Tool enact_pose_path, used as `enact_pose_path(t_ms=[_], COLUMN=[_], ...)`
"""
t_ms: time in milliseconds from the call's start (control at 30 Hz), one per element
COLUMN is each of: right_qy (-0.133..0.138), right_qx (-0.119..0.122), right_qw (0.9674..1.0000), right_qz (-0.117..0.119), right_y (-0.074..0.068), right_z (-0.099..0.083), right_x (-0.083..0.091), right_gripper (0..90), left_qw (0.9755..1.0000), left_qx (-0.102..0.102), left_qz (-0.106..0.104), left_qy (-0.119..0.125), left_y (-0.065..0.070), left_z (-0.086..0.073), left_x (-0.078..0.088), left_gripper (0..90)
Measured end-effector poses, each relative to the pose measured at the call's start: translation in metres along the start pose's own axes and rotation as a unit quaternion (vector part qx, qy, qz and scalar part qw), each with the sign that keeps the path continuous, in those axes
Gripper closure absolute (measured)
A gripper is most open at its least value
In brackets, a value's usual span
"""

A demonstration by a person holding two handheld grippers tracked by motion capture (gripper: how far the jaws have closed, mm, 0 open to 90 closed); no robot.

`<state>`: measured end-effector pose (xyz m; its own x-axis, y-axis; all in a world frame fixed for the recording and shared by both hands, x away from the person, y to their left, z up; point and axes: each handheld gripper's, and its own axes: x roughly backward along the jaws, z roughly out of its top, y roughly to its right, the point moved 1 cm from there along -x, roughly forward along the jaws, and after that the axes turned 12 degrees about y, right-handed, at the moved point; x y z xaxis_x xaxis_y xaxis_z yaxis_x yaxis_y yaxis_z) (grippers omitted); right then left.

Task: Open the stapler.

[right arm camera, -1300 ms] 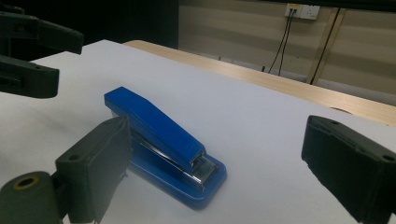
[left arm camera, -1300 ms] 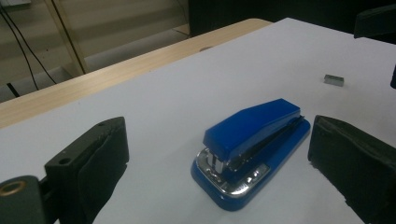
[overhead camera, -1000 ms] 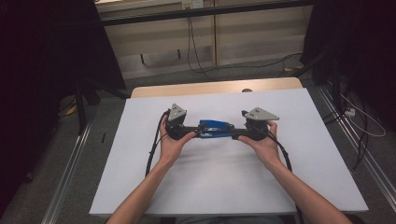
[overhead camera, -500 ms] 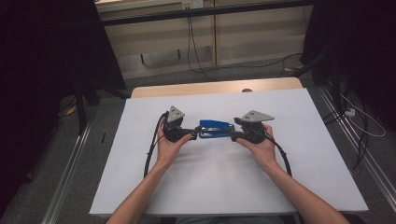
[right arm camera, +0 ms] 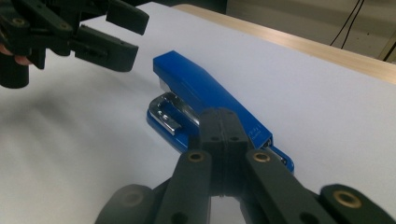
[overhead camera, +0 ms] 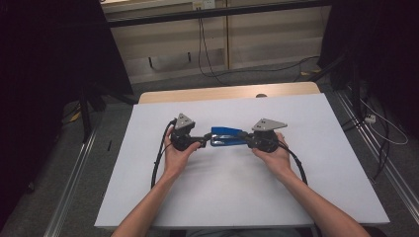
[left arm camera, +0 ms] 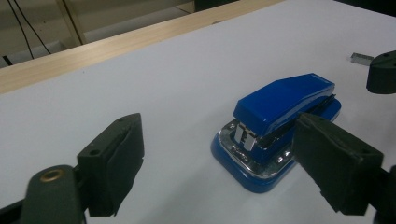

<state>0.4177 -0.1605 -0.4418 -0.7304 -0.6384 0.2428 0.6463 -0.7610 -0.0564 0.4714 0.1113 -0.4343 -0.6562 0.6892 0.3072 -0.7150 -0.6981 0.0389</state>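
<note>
Right gripper [right arm camera: 223, 140] retreated; stapler [left arm camera: 280, 126] hinge shows left-side.

stapler [overhead camera: 226, 136] on table [overhead camera: 316, 187], between left gripper [overhead camera: 201, 141], right gripper [overhead camera: 247, 140]

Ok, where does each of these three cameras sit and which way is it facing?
High view: above the person's side, facing forward and down on the white table; both forearms enter from below.
Left gripper view: on the left gripper, its jaws apart, facing the blue stapler.
Right gripper view: on the right gripper, its jaws together.
All share the stapler.
</note>
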Motion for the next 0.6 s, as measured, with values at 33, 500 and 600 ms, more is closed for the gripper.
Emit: enact_pose_path(t_ms=[33, 500, 600], right_qy=[-0.002, -0.007, -0.014], right_qx=[-0.001, 0.004, 0.005], right_qw=[1.0000, 0.9999, 0.9998], right_qz=[0.002, 0.010, 0.012], right_y=[0.0000, -0.0012, -0.0019], right_z=[-0.0003, -0.0022, -0.0046], right_x=[-0.0001, -0.0031, -0.0052], right_gripper=[90.0, 90.0, 90.0], left_qw=[1.0000, 0.9985, 0.9982], left_qx=[0.000, -0.025, -0.024], left_qz=[0.000, -0.015, -0.022], left_qy=[-0.002, -0.047, -0.051], left_y=[-0.0009, 0.0039, 0.0049], left_z=[0.0000, -0.0054, -0.0076], left_x=[0.0007, -0.0027, -0.0050], left_gripper=[19.9, 73.8, 83.0])
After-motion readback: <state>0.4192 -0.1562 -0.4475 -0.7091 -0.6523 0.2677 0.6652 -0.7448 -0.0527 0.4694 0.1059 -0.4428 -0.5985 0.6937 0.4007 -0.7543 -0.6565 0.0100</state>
